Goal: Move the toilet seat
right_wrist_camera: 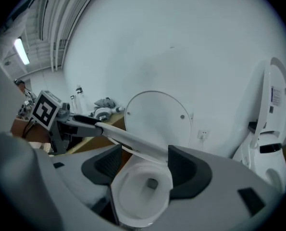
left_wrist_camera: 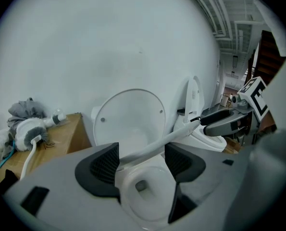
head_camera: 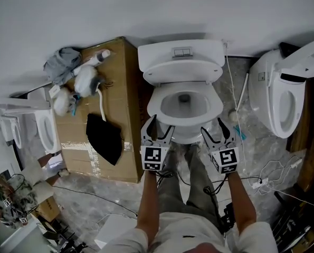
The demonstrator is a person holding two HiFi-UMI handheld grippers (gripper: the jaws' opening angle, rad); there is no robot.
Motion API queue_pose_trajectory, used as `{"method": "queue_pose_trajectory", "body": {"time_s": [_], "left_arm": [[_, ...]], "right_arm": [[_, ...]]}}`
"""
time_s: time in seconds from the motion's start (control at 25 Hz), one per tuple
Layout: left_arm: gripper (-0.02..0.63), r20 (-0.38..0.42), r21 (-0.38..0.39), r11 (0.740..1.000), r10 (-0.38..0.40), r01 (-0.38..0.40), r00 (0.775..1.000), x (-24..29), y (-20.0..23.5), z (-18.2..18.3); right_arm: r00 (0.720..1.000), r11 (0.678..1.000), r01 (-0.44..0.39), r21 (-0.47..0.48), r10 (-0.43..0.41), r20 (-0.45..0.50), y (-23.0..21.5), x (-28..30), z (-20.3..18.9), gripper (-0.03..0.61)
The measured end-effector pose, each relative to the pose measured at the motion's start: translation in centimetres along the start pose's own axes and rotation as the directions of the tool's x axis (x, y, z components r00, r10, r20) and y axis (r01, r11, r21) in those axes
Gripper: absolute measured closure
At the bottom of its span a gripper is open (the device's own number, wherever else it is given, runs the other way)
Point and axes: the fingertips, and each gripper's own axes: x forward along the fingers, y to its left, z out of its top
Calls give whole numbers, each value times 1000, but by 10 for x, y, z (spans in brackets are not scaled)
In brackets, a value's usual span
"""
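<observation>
Here we go: left gripper (head_camera: 161, 125), right gripper (head_camera: 213, 126), black jaws on grey bodies | white cubes (head_camera: 153, 158), black square markers | black cables (head_camera: 210, 186) | white short-sleeved shirt (head_camera: 172, 237), grey trousers (head_camera: 184, 194)

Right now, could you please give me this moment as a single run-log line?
left tongs: on toilet seat | right tongs: on toilet seat | toilet seat: raised off bowl | lid: upright
</observation>
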Motion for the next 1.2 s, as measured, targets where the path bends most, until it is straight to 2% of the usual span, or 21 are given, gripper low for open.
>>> {"method": "queue_pose_trajectory", "body": {"time_s": [0.52, 0.84, 1.2], "left_arm": [[307, 31, -12, 1000, 11, -11, 999, 11, 11, 22], [307, 48, -22, 1000, 23, -22, 999, 18, 17, 33], [307, 75, -25, 999, 40, -38, 996, 30, 28, 53]], "right_arm": [[998, 995, 51, -90, -49, 28, -16, 19, 23, 259], [997, 999, 39, -18, -38, 66, -28, 33, 45, 261], [996, 999, 40, -30, -37, 86, -37, 46, 66, 261]]}}
